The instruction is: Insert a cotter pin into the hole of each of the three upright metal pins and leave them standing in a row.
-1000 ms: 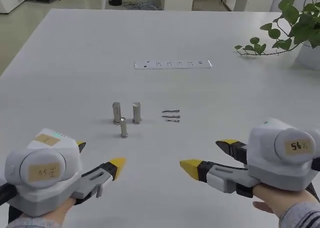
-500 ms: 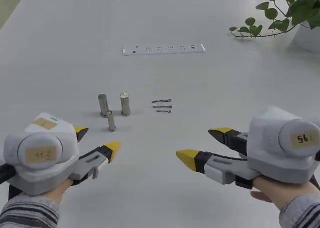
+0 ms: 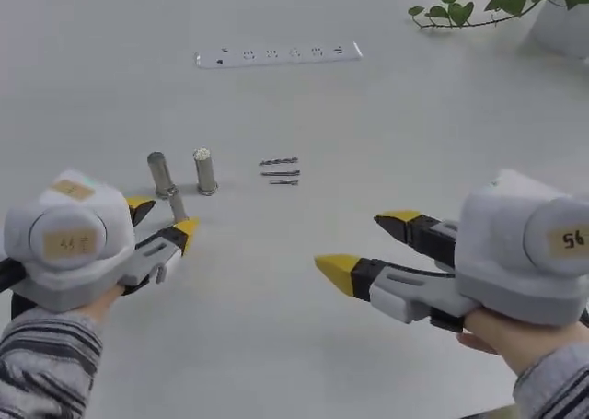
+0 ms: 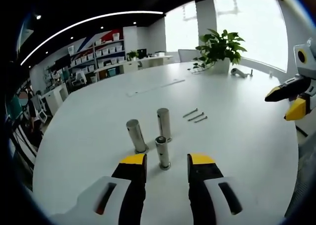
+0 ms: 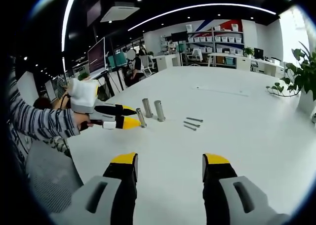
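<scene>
You worked at a white table [image 3: 276, 364]. Your right gripper [image 3: 364, 241] hovered with its fingers wide apart and nothing between them, well short of the three cotter pins [image 3: 279, 171] lying side by side. Your left gripper [image 3: 164, 215] had its fingers apart too, and the nearest metal pin [image 4: 162, 152] stood upright at the gap between their tips, unclamped. The other two pins [image 4: 135, 135] stood just behind it. The right gripper's sticker [image 3: 566, 239] read "56"; the left's writing was unclear
</scene>
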The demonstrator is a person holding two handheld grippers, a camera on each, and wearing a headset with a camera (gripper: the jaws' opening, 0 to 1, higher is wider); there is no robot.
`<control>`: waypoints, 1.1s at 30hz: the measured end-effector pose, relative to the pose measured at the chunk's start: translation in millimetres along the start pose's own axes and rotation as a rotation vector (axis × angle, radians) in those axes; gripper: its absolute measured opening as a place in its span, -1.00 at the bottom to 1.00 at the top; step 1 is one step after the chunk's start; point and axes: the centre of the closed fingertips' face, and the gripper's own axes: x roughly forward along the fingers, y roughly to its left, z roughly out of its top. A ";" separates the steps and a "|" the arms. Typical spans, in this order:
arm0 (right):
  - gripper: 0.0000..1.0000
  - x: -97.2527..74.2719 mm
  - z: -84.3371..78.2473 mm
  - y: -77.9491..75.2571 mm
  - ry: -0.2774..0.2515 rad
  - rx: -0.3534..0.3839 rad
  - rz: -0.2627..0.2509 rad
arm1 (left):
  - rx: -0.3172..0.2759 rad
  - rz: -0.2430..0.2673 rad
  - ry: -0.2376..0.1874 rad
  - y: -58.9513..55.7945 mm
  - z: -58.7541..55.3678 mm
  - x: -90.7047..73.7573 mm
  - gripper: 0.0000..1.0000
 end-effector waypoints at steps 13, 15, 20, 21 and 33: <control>-0.02 9.4 -0.1 4.0 0.009 0.002 0.003 | -0.017 -0.023 -0.006 -0.6 -0.8 14.9 -0.52; -0.02 10.0 0.5 3.4 0.009 0.000 0.002 | -0.013 -0.019 0.001 0.3 -2.4 15.8 -0.55; -0.02 10.6 1.2 2.1 0.010 0.004 0.001 | -0.011 -0.012 0.005 4.1 -5.7 19.9 -0.62; -0.02 10.7 0.9 1.7 0.012 0.003 0.000 | -0.016 -0.012 0.006 4.5 -6.6 20.5 -0.63; -0.02 14.4 4.0 1.0 0.005 0.020 -0.015 | -0.029 -0.031 -0.012 2.5 -9.0 21.9 -0.89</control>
